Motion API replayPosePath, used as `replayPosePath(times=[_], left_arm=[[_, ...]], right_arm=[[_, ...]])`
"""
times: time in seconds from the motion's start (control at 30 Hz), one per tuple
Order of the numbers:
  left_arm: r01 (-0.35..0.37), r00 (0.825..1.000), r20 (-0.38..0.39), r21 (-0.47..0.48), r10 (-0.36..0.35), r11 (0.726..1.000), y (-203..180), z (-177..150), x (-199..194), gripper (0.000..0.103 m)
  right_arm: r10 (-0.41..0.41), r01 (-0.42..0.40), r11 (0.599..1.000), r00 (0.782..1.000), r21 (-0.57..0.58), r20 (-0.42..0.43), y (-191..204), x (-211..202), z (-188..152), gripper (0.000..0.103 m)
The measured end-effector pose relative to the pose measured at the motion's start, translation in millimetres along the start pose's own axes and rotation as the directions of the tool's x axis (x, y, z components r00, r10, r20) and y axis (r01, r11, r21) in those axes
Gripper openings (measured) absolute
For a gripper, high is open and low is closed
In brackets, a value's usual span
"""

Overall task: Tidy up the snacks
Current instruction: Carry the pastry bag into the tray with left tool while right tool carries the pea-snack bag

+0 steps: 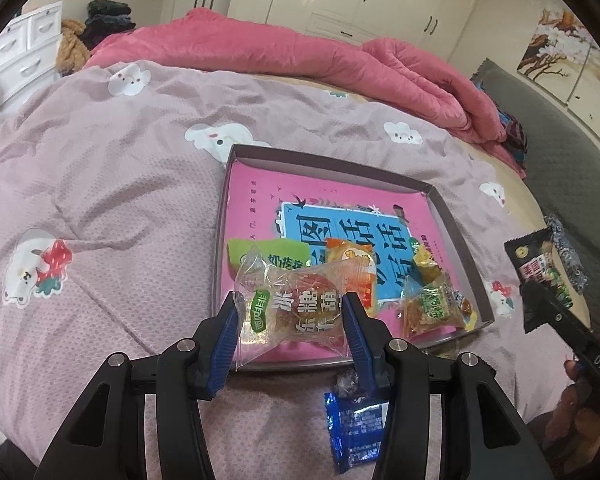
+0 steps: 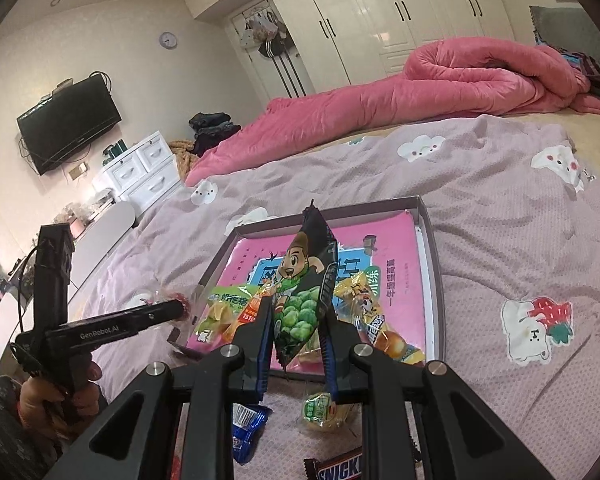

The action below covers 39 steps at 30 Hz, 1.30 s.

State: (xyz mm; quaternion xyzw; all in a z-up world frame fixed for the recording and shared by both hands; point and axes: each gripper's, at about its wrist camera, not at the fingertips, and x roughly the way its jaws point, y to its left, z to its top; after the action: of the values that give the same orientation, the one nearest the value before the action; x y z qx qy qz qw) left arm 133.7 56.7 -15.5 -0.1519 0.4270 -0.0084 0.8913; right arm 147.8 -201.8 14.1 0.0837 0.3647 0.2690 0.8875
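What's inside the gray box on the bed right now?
Inside the gray box lies a pink book carrying several snack packets. Held packets hide its near edge.

"snick" on chocolate bar (image 2: pixel 338 469), "genrobot.ai" on left gripper (image 2: pixel 182 307)

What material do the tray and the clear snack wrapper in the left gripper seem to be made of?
The tray looks like cardboard, probably a shallow box lid: thin, straight grey walls with sharp folded corners and a matte finish.

The clear snack wrapper, held in the left gripper, looks like thin plastic film: transparent and glossy, it crinkles and has crimped ends.
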Motion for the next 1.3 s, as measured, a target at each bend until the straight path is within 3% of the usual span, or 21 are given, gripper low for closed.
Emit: replayPosePath(times=[1.3], left_arm=[[-0.038,0.998,-0.040,0.042,0.040,0.998,-15.0,-1.7,39.6,0.052]], right_arm=[[-0.036,0.037,0.999,0.998,0.030,-0.047,-31.5,36.0,18.8,0.022]])
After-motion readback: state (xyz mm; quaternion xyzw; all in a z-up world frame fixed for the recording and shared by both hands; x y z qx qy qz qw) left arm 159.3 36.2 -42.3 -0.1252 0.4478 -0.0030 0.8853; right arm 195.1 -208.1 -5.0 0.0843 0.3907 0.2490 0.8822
